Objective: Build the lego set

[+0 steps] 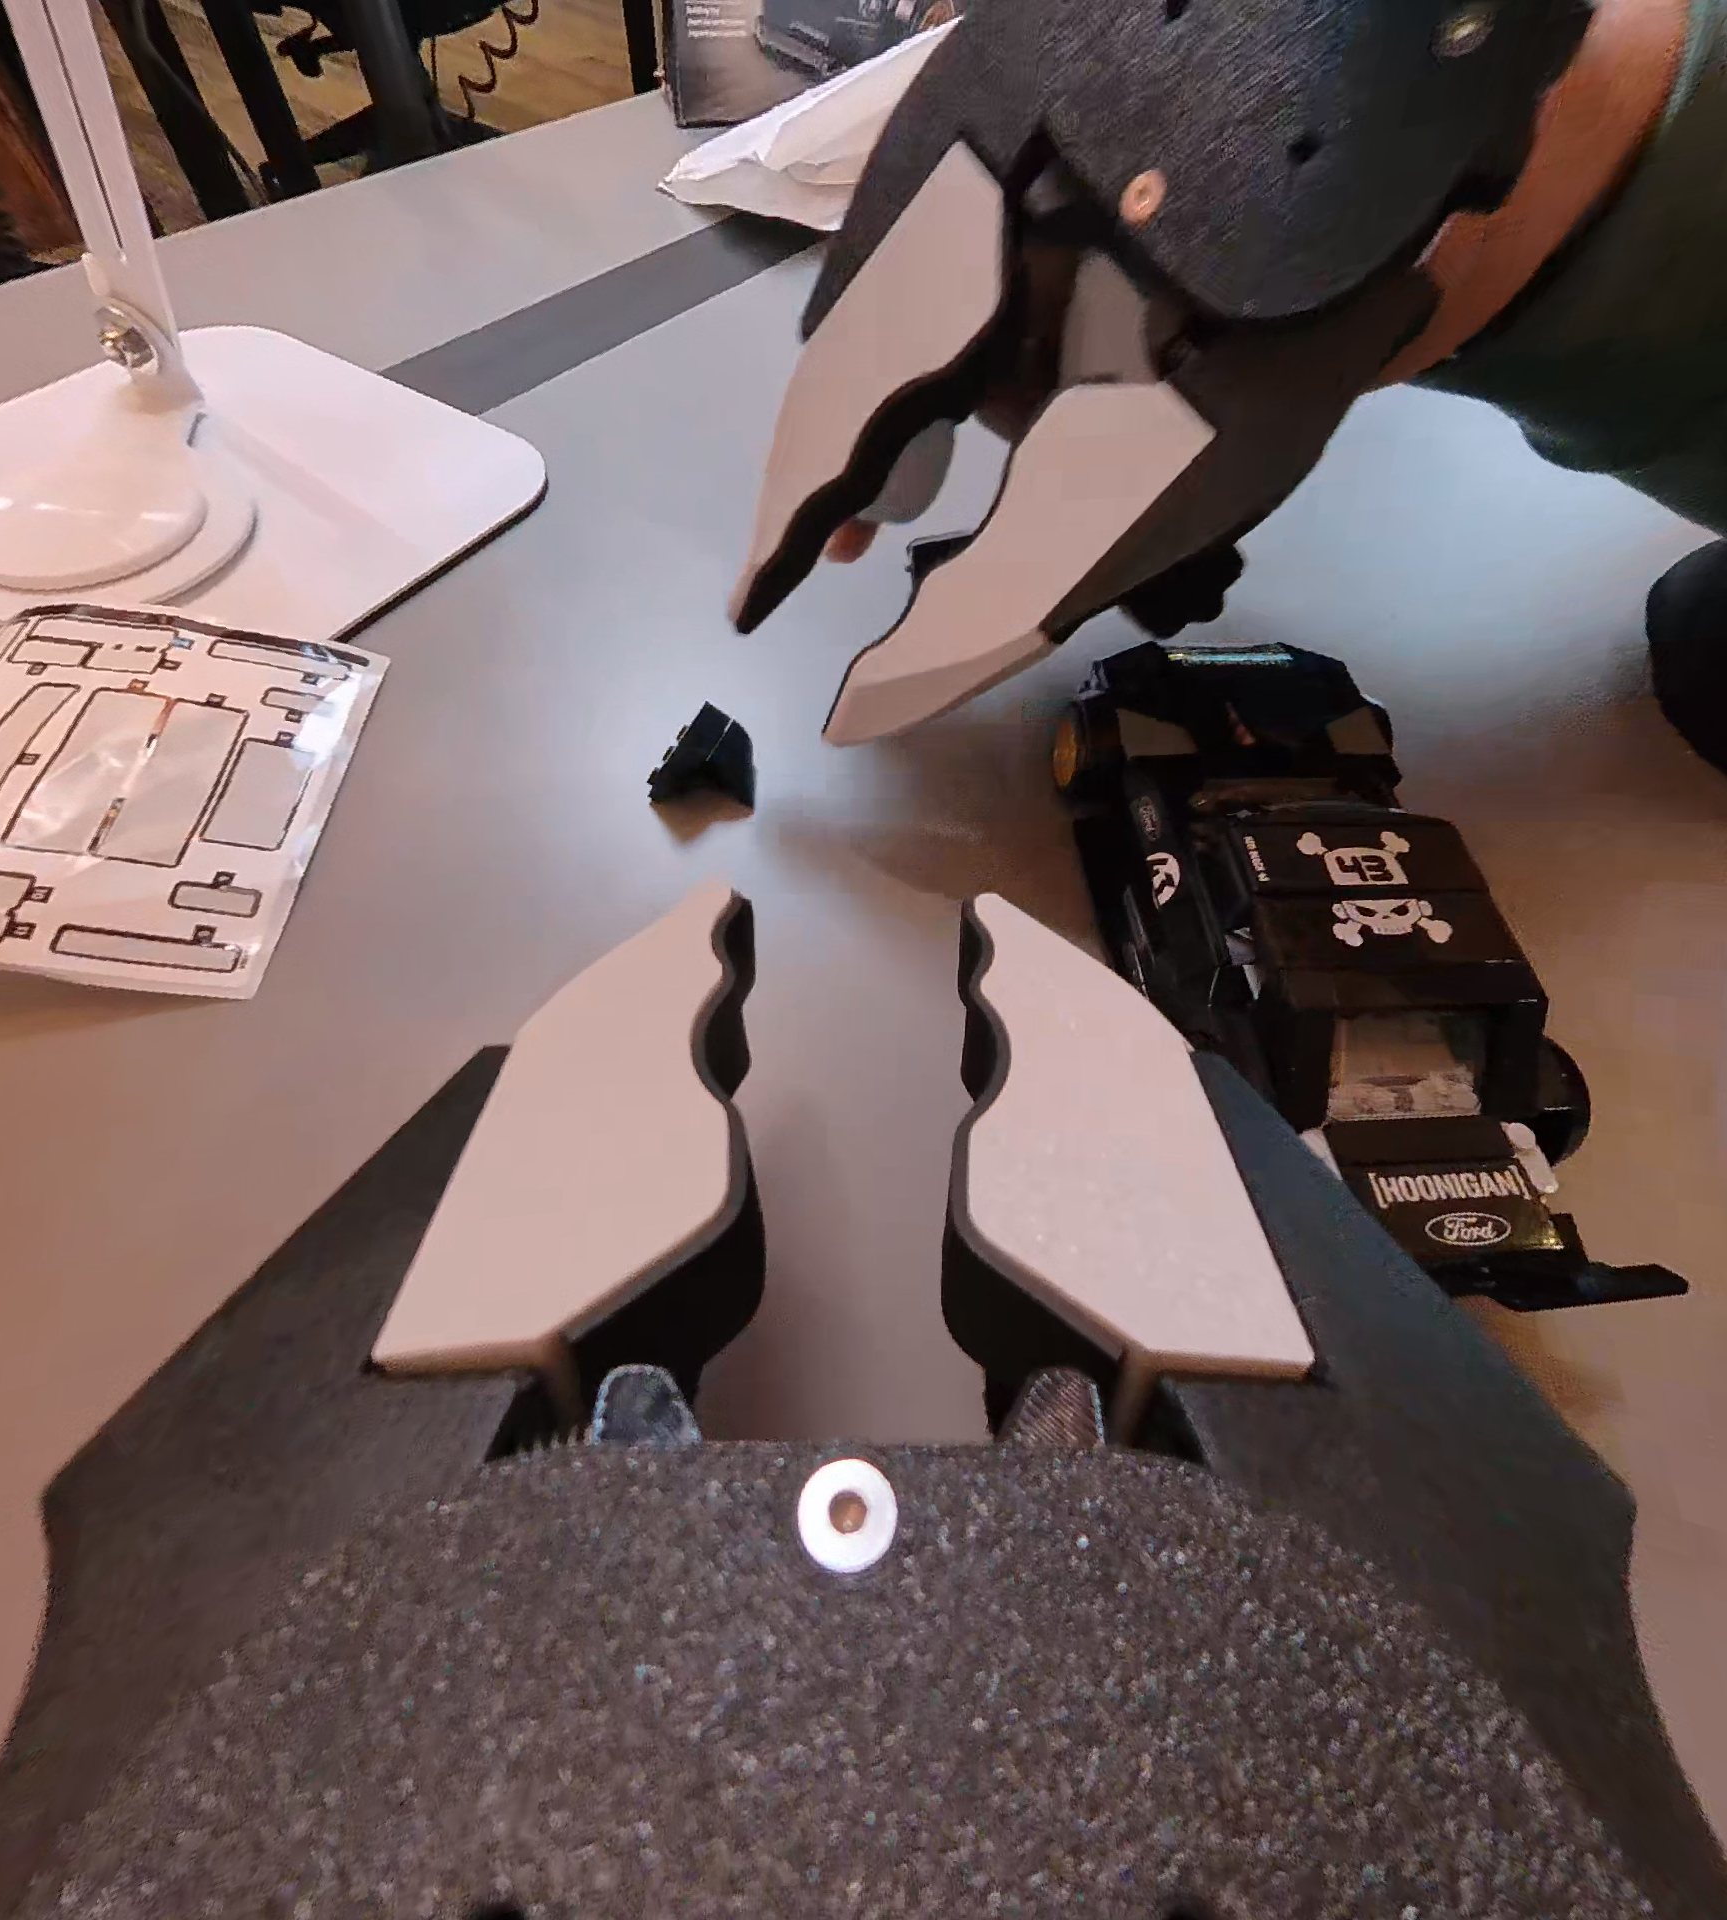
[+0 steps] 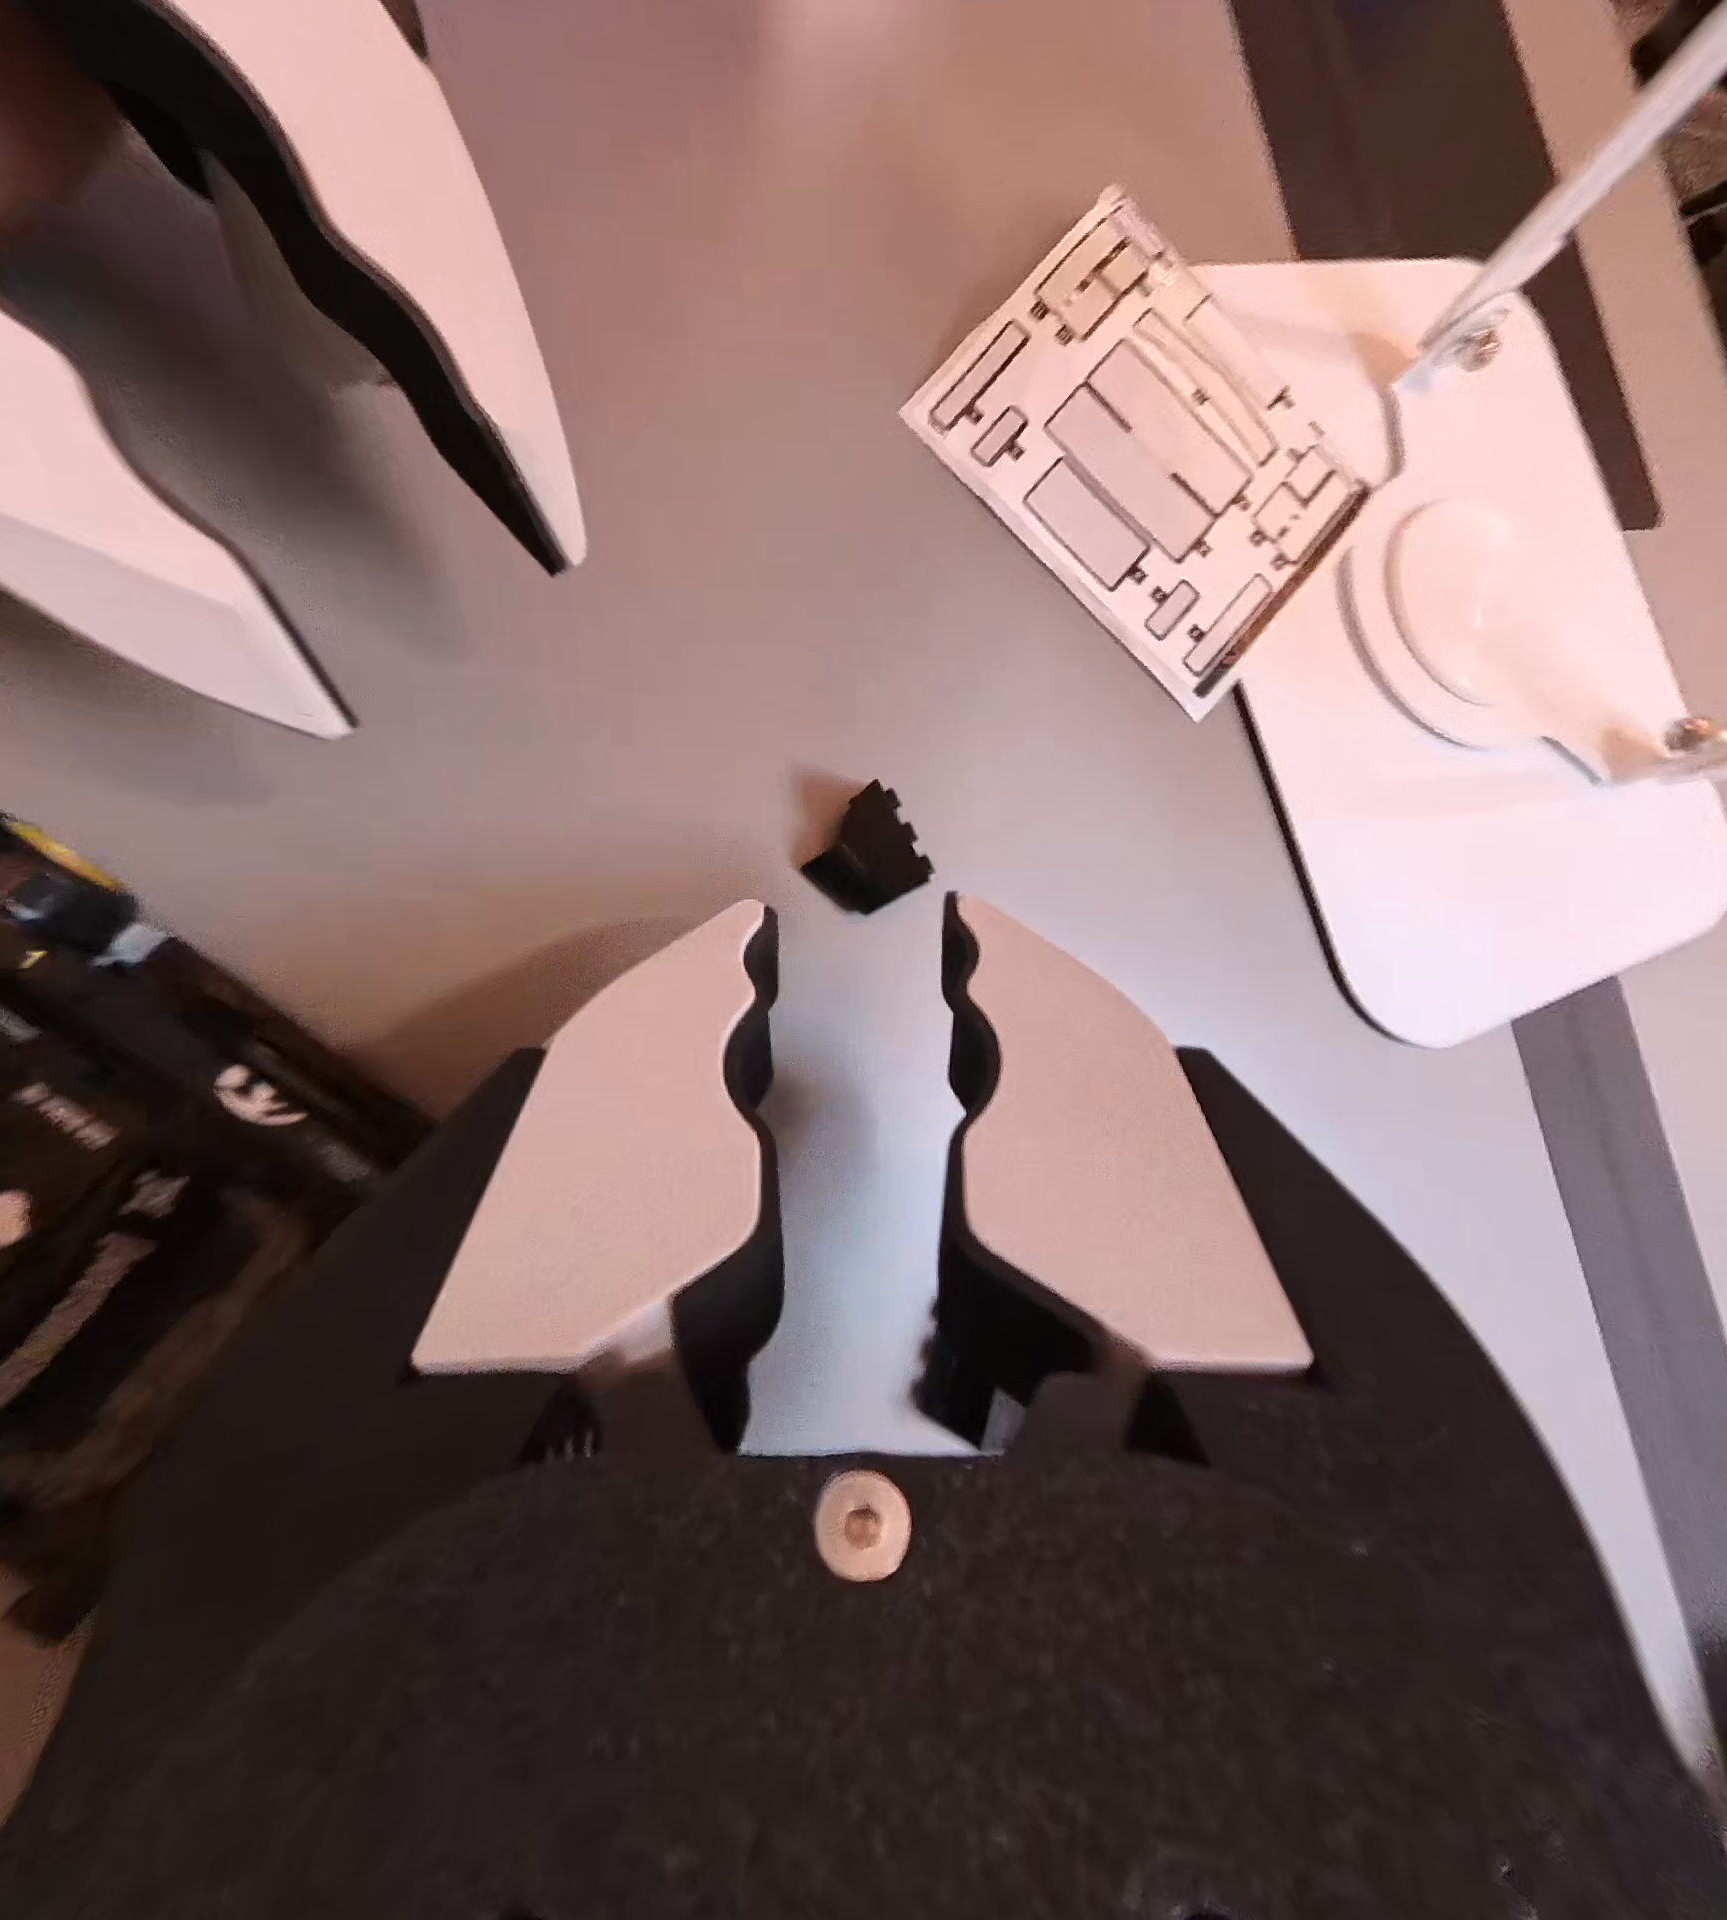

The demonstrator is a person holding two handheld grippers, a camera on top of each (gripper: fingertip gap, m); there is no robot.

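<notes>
Both grippers, left (image 1: 851, 904) and right (image 2: 859, 914), gape empty. We straddle the black piece (image 2: 864, 857) at twelve o'clock squarely, closing on its flat sides.

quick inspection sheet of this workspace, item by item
surface: grey table, a darker strip across it.
job's things: black lego car on its wheels; loose black piece alone on the table; sticker sheet flat, partly on the lamp base.
clutter: white lamp base; white paper; dark box.
grippers: left gripper and right gripper, jaws open, empty.
cables: nothing seen.
surroundings: chair legs beyond the table.
</notes>
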